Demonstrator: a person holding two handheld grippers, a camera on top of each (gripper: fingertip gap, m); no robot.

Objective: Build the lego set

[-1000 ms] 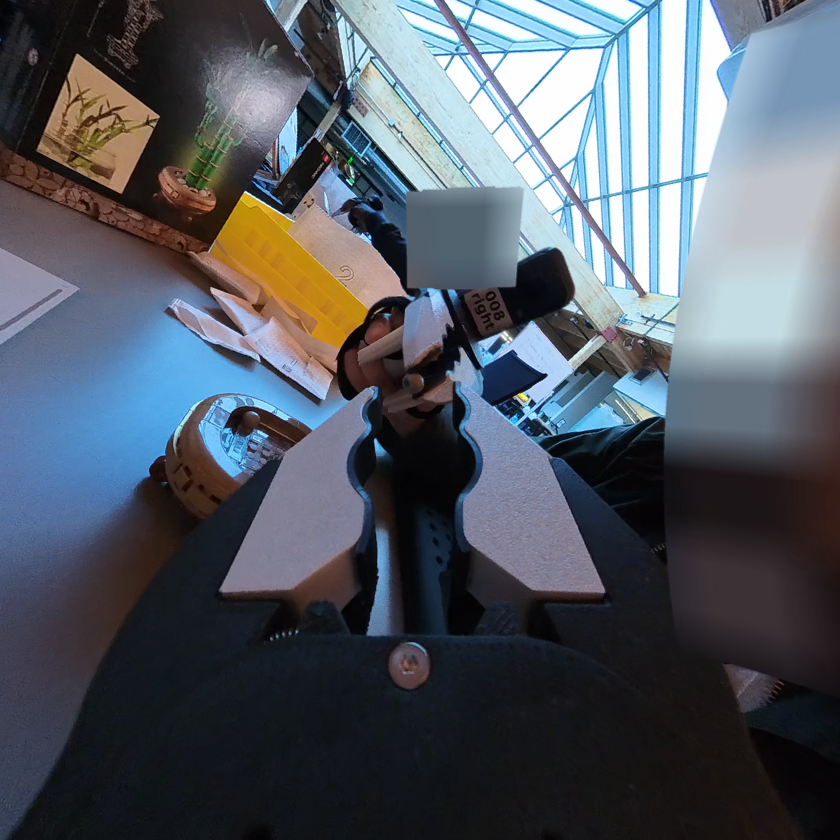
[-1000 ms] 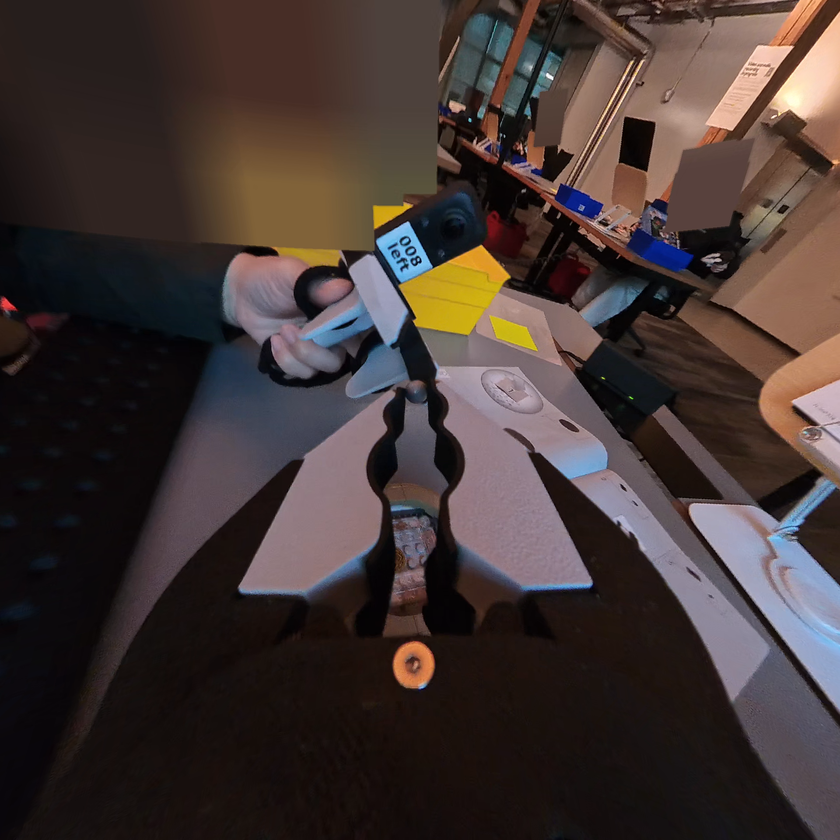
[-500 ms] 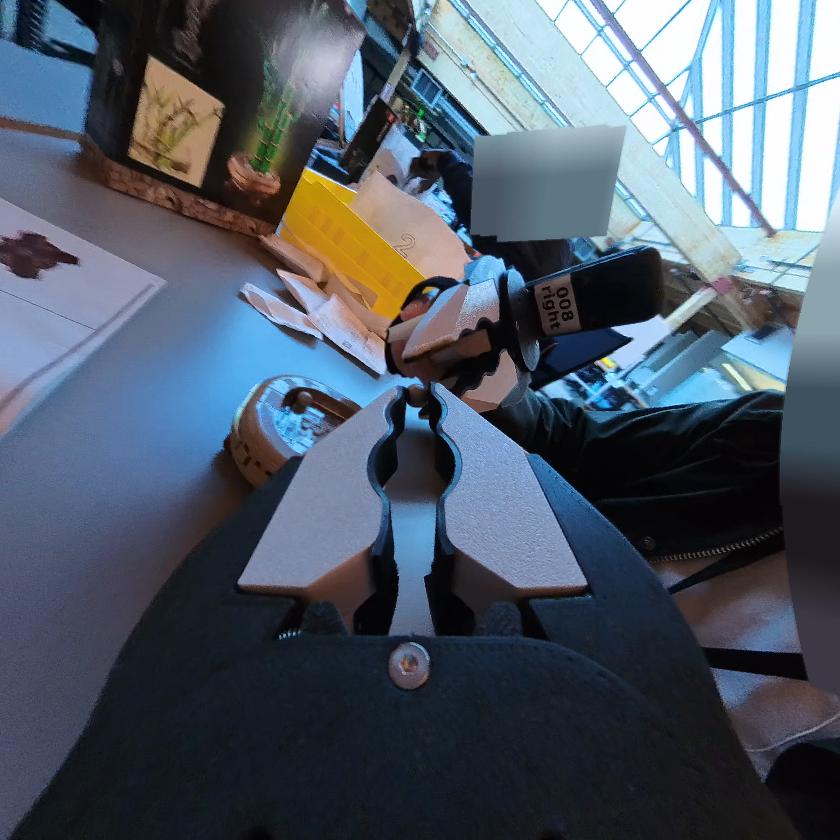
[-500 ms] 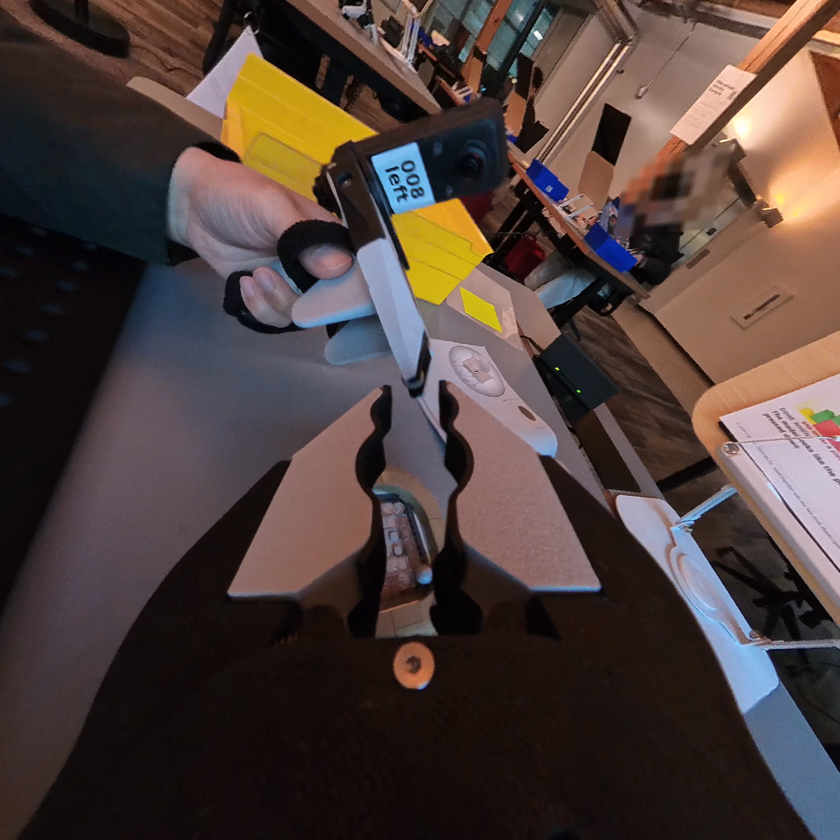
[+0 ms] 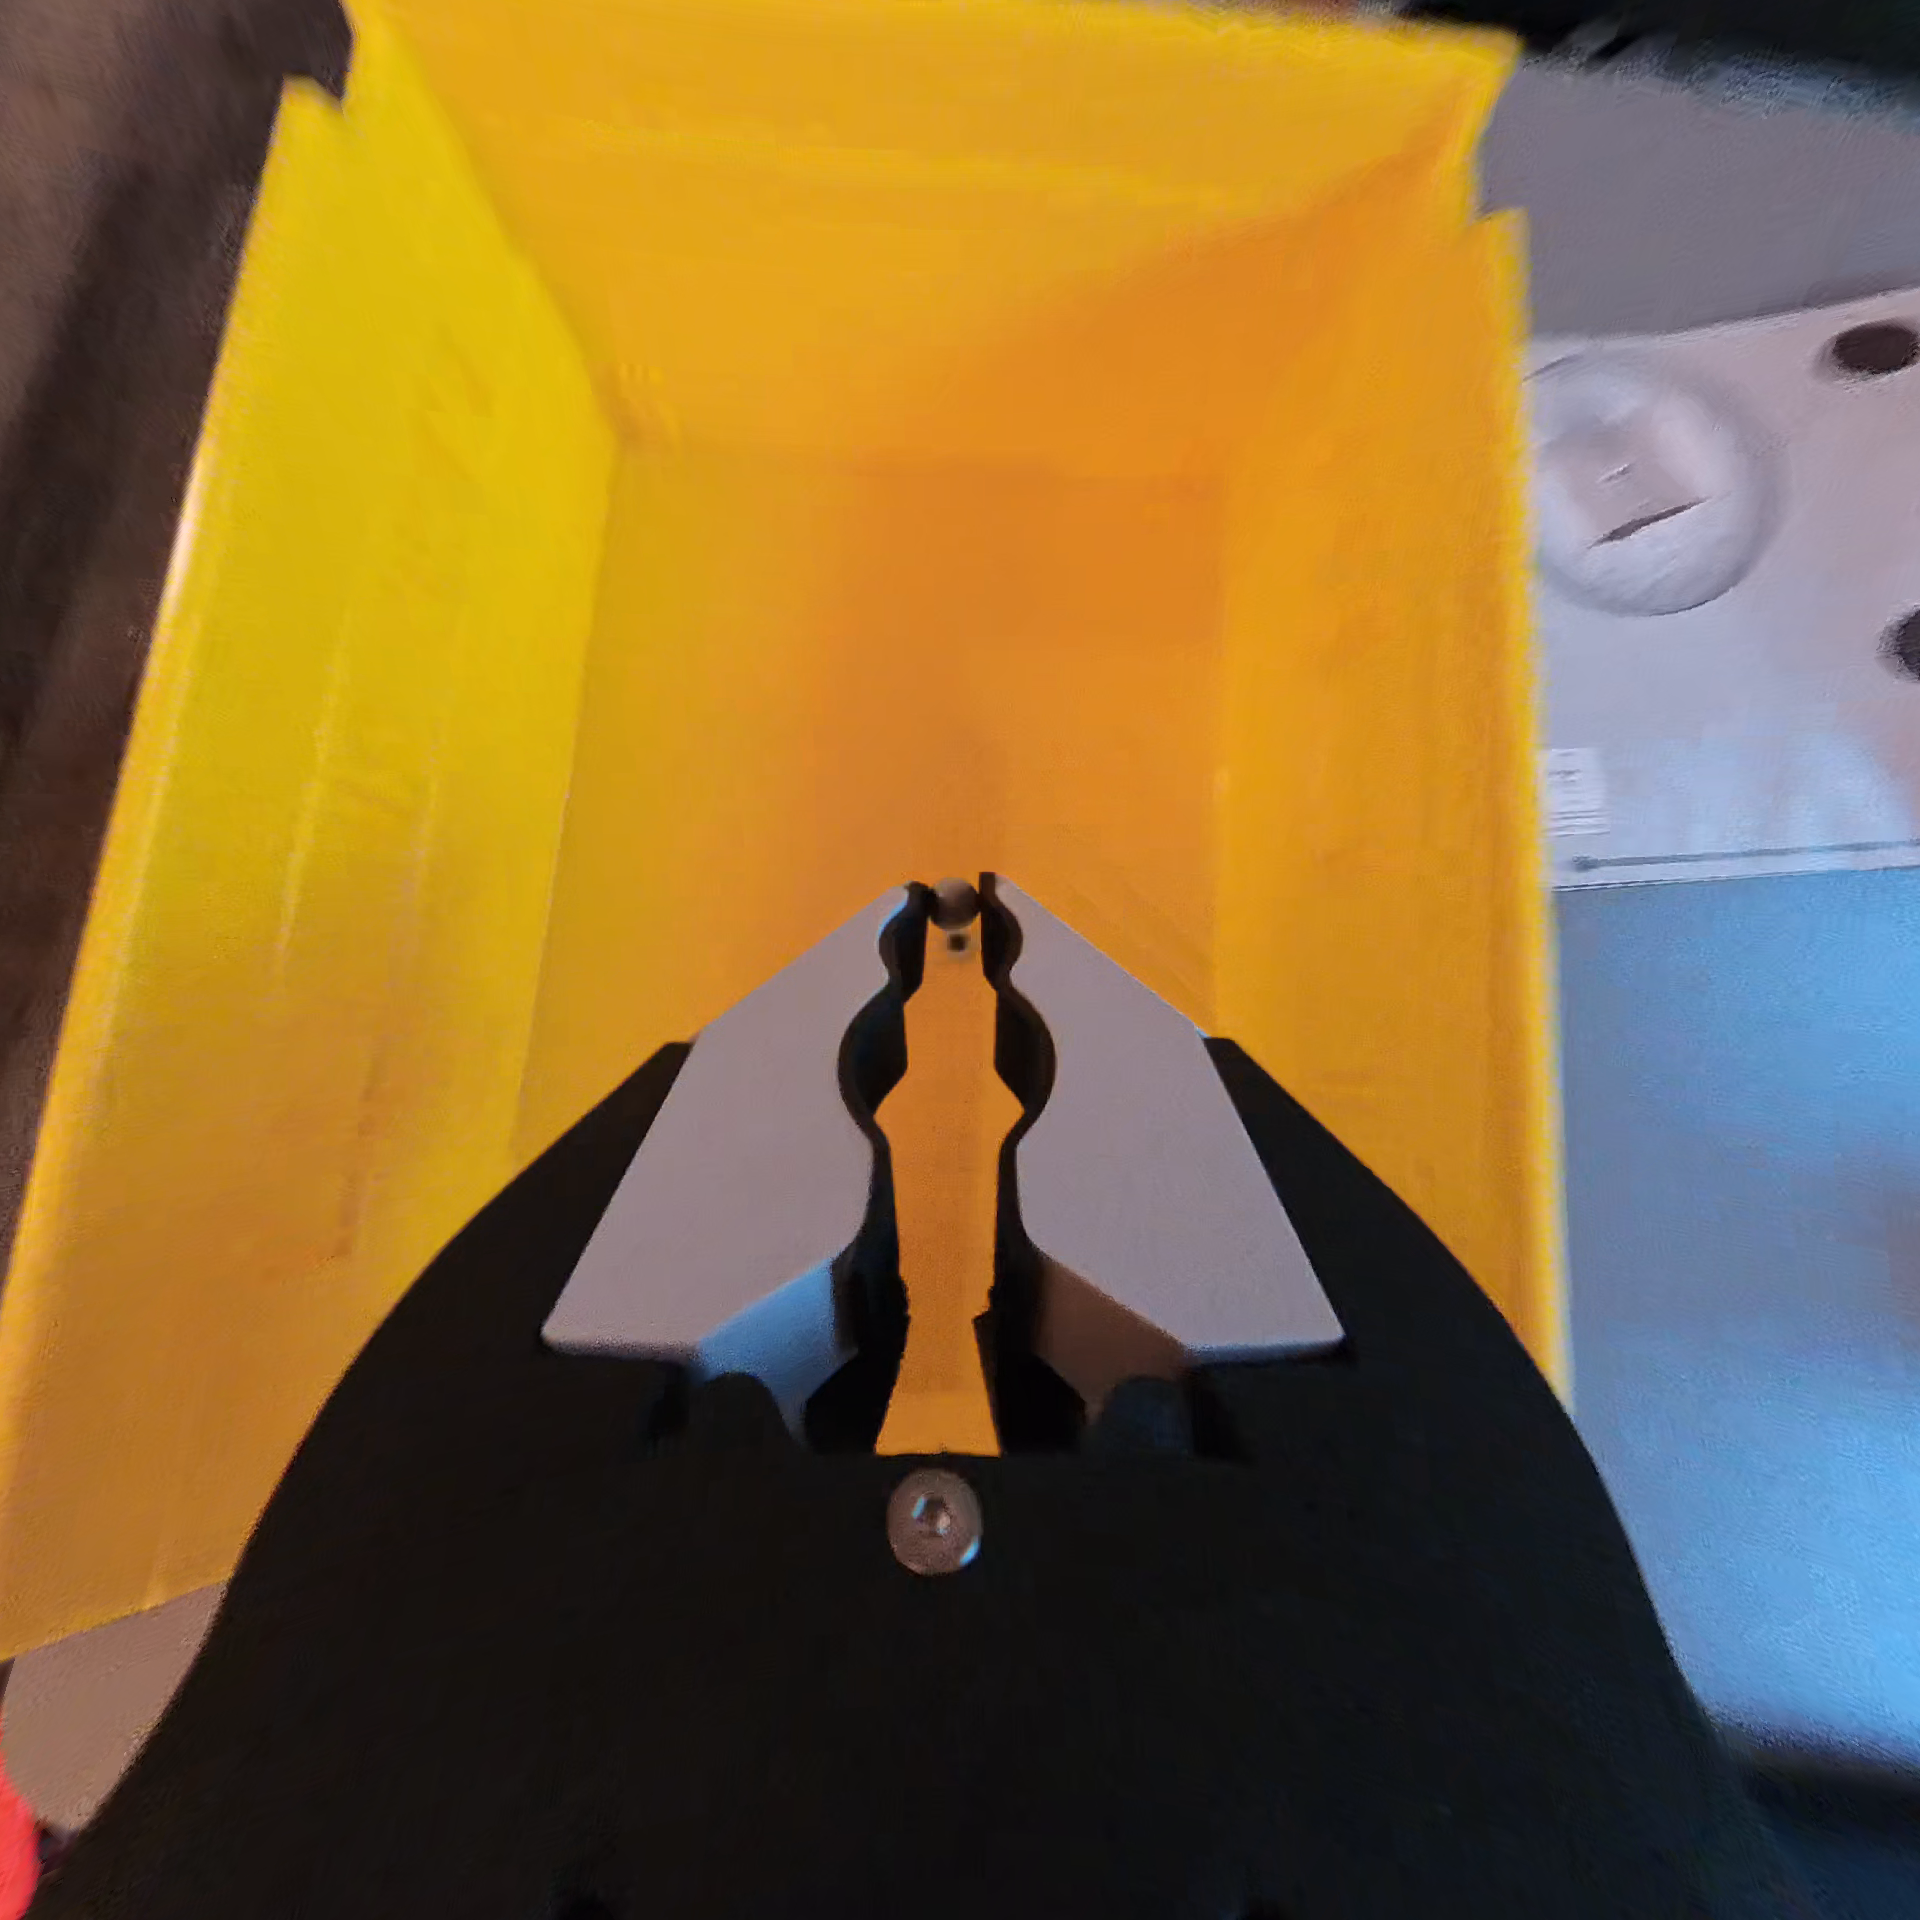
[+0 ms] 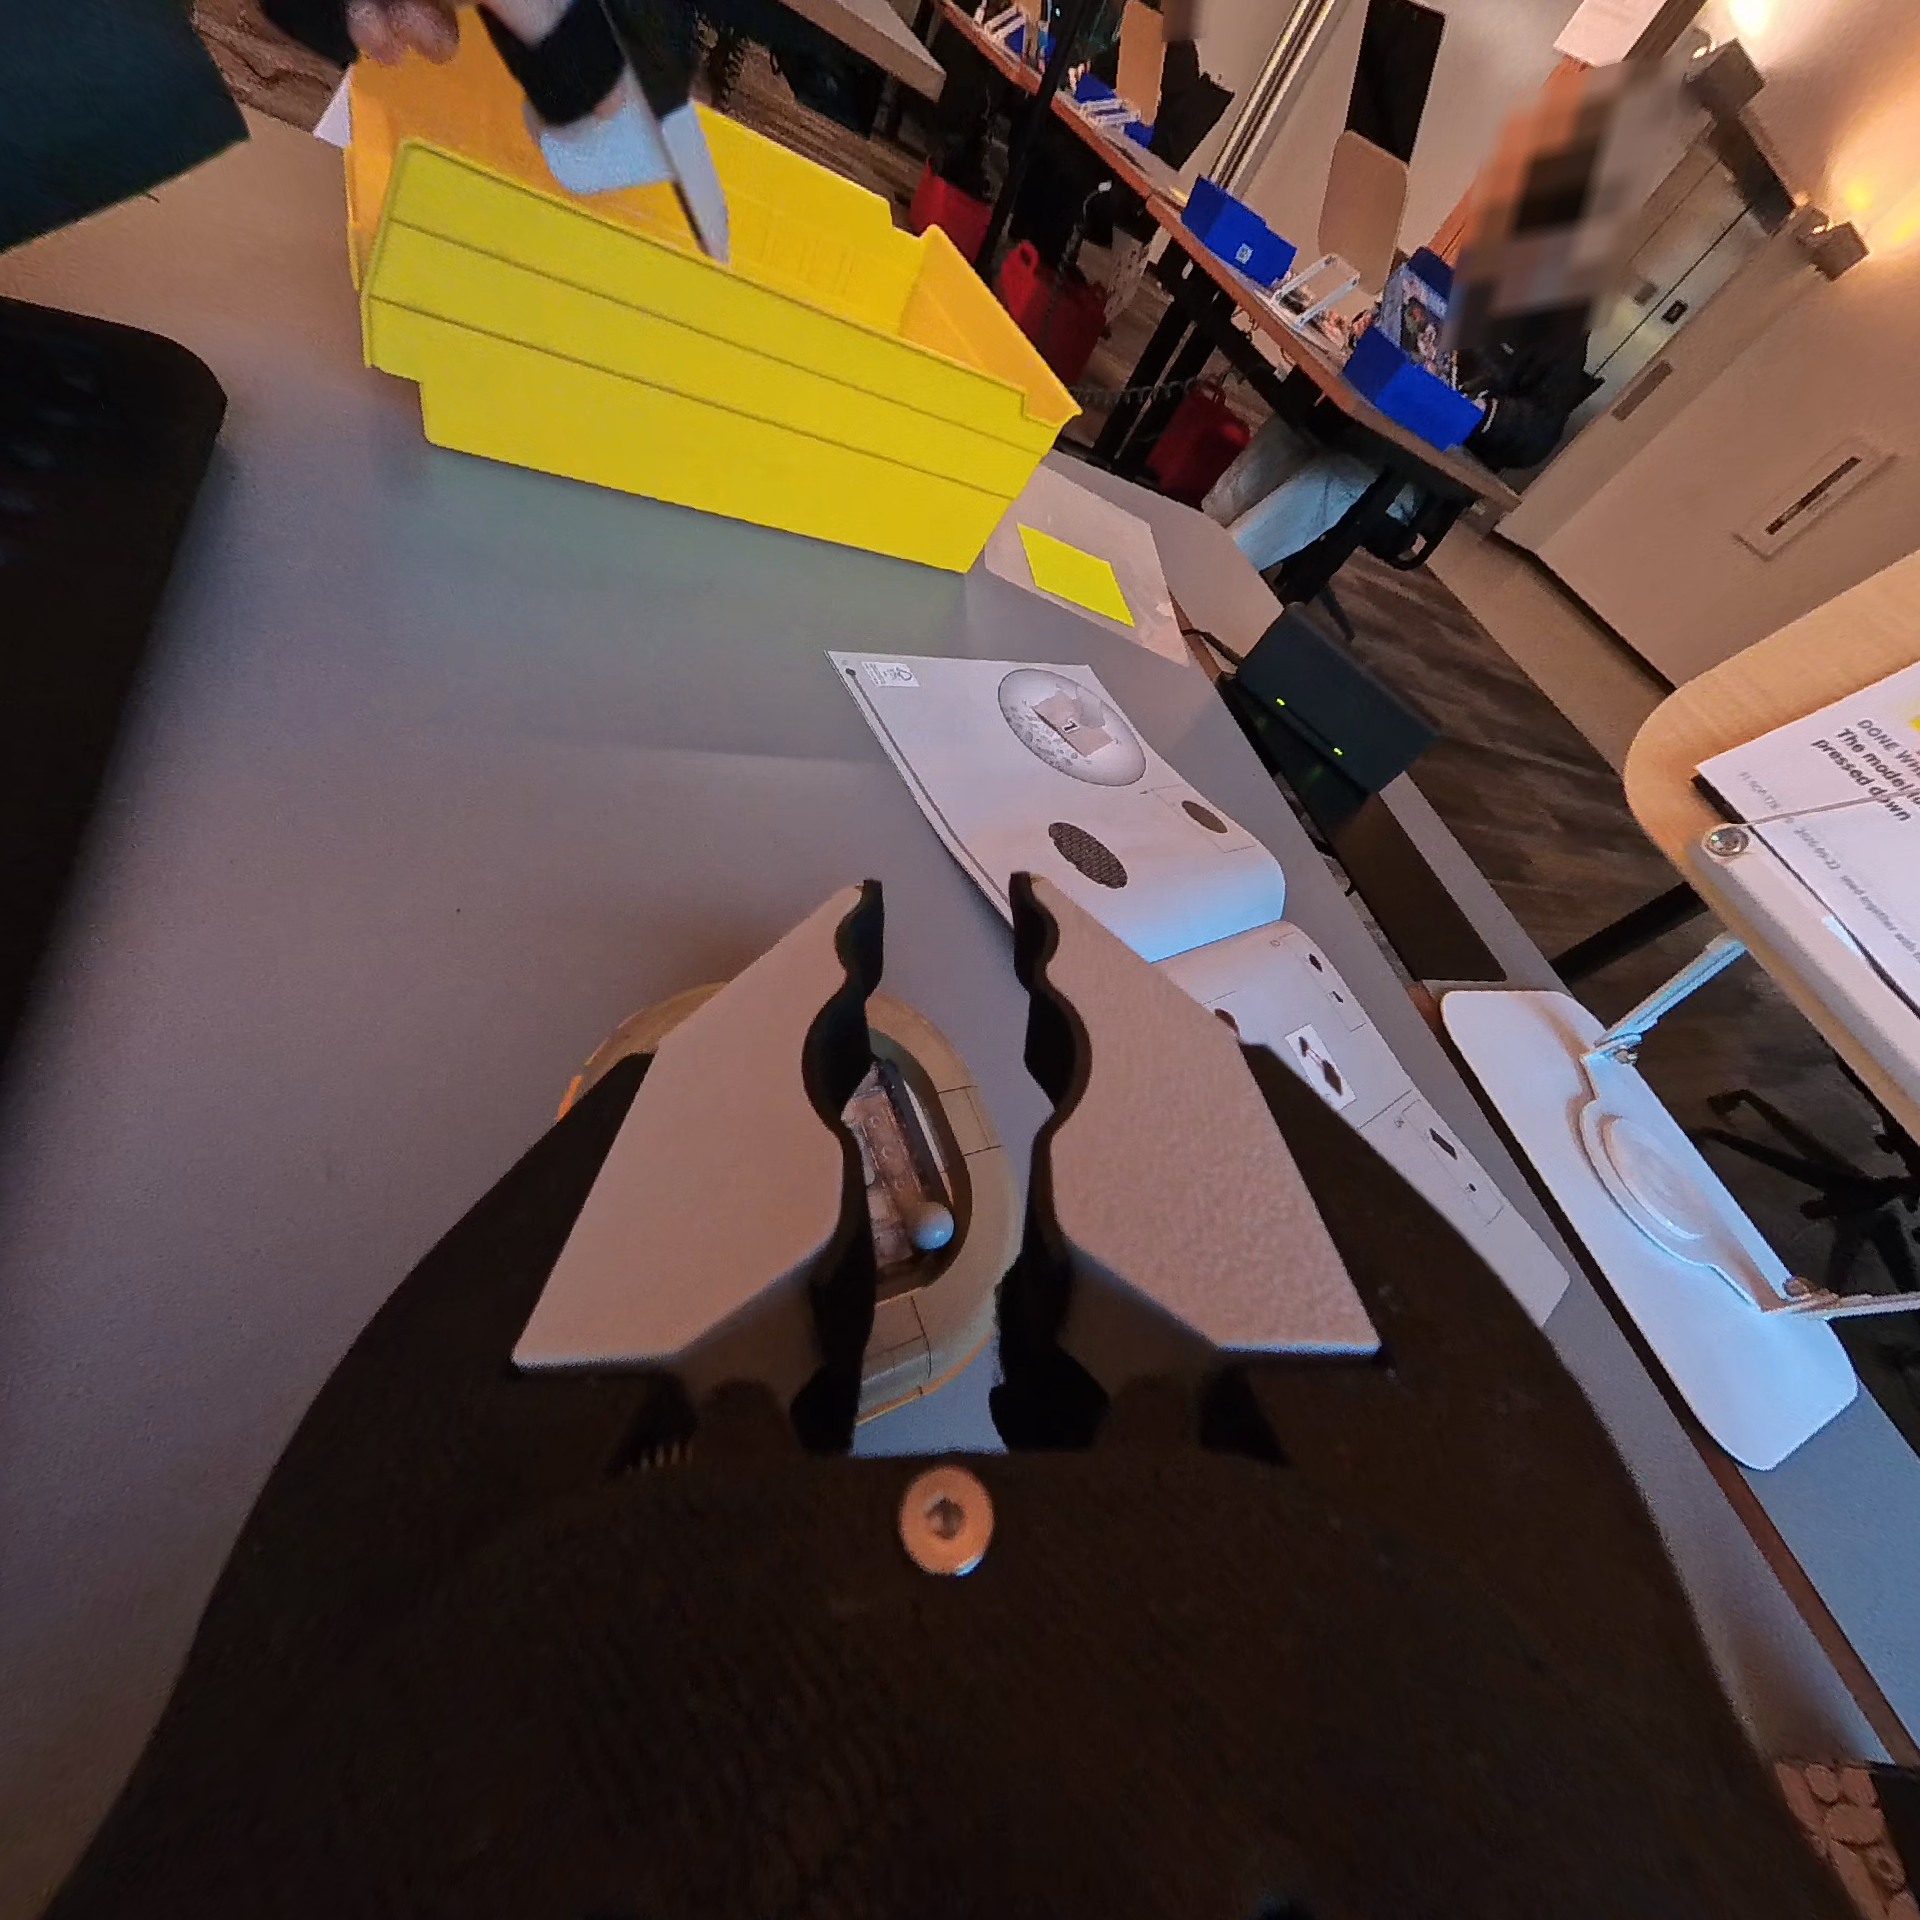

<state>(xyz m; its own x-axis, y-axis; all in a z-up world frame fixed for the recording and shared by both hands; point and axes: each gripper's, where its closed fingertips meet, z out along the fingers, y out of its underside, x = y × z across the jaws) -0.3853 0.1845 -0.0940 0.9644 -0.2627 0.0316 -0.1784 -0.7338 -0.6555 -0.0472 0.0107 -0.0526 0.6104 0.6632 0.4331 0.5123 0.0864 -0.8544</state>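
Grey bench [image 6: 499,727] surface is seen across the right wrist view, with other work tables and blue bins blurred in the room behind. A stack of yellow bins [image 6: 665,416] is set at the far side of the bench, and its yellow interior [image 5: 935,520] fills most of the left wrist view, where it is looked into from above. An open instruction booklet [image 6: 1101,821] is laid flat on the bench to the right of the bins, and a strip of it is seen at the right edge of the left wrist view [image 5: 1714,623]. A small clear bag holding a yellow sheet [image 6: 1075,574] is laid just beside the bins' near corner.

The right tongs [image 6: 945,894] are held above the bench with a clear gap between the tips, and nothing is gripped in them. Directly beneath them, a round tan lego base [image 6: 935,1195] is seen through the gap, resting on the bench; a small pale round piece [image 6: 932,1229] is seated in its recess.

The left tongs [image 5: 951,896] are held inside the top bin, nearly closed, with a tiny grey ball piece [image 5: 953,900] pinched between the tips. In the right wrist view the same tongs [image 6: 717,244] are seen dipping over the bin's rim, held by a hand [image 6: 400,21] at the top edge.
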